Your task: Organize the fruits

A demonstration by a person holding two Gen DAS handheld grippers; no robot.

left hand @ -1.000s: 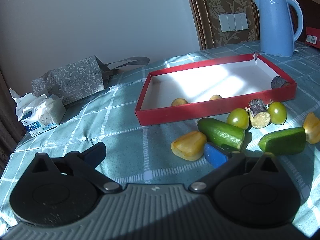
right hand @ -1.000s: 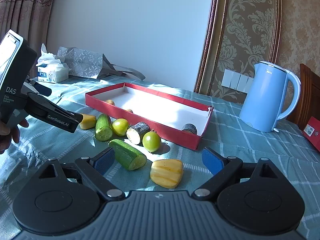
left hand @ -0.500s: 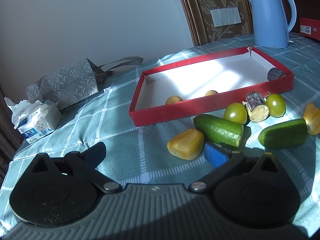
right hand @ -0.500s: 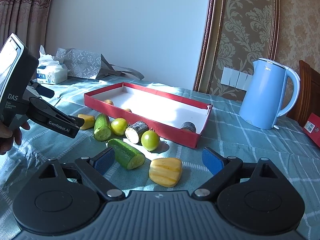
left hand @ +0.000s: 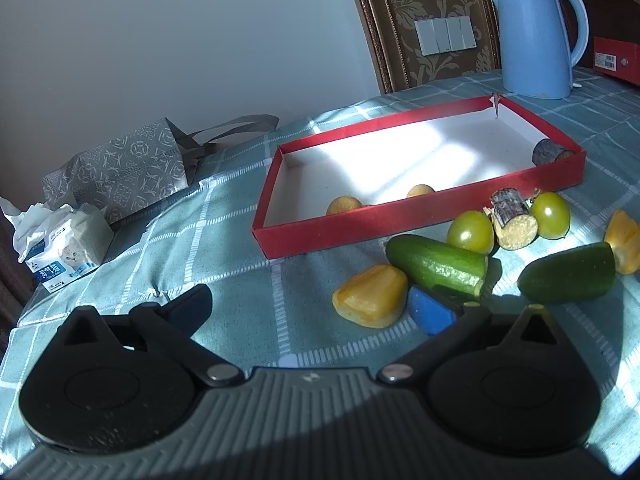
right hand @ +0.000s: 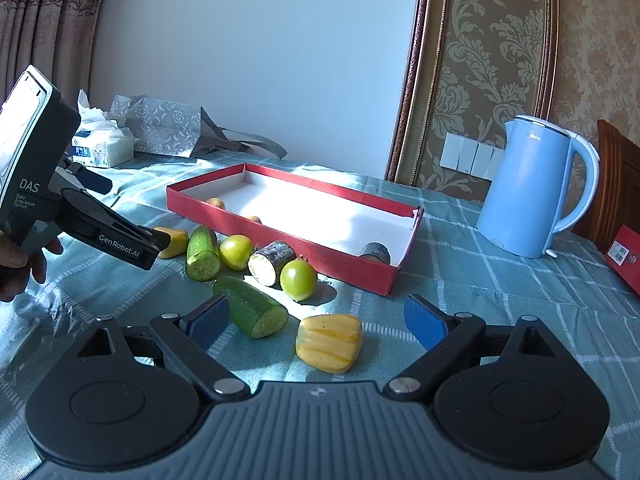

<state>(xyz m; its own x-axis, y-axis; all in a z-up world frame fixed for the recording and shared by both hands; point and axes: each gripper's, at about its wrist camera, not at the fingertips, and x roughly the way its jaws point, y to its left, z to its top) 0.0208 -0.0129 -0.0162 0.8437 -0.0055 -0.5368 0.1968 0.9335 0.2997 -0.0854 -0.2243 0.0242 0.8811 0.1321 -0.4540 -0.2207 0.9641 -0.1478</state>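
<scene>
A red tray (left hand: 416,224) (right hand: 280,240) holds two small yellow fruits (left hand: 344,205) and a dark cane piece (left hand: 550,152). In front of it lie a yellow fruit piece (left hand: 372,295) (right hand: 174,240), two cucumber halves (left hand: 438,265) (left hand: 568,278), two green tomatoes (left hand: 470,232) (left hand: 554,214) and a sugarcane piece (left hand: 512,224). My left gripper (left hand: 312,306) is open, low over the cloth, its right finger beside the yellow piece. My right gripper (right hand: 316,320) is open, with another yellow fruit piece (right hand: 330,342) between its fingers and a cucumber half (right hand: 250,306) by its left finger.
A blue kettle (right hand: 528,188) stands right of the tray, and a red box (right hand: 624,256) lies at the far right edge. A tissue pack (left hand: 60,240) and a grey gift bag (left hand: 120,172) sit at the back left. A checked teal cloth (left hand: 200,264) covers the table.
The left gripper has shifted slightly forward and rightward toward the yellow piece. The right gripper has eased closer to its yellow piece. Both stay open.
</scene>
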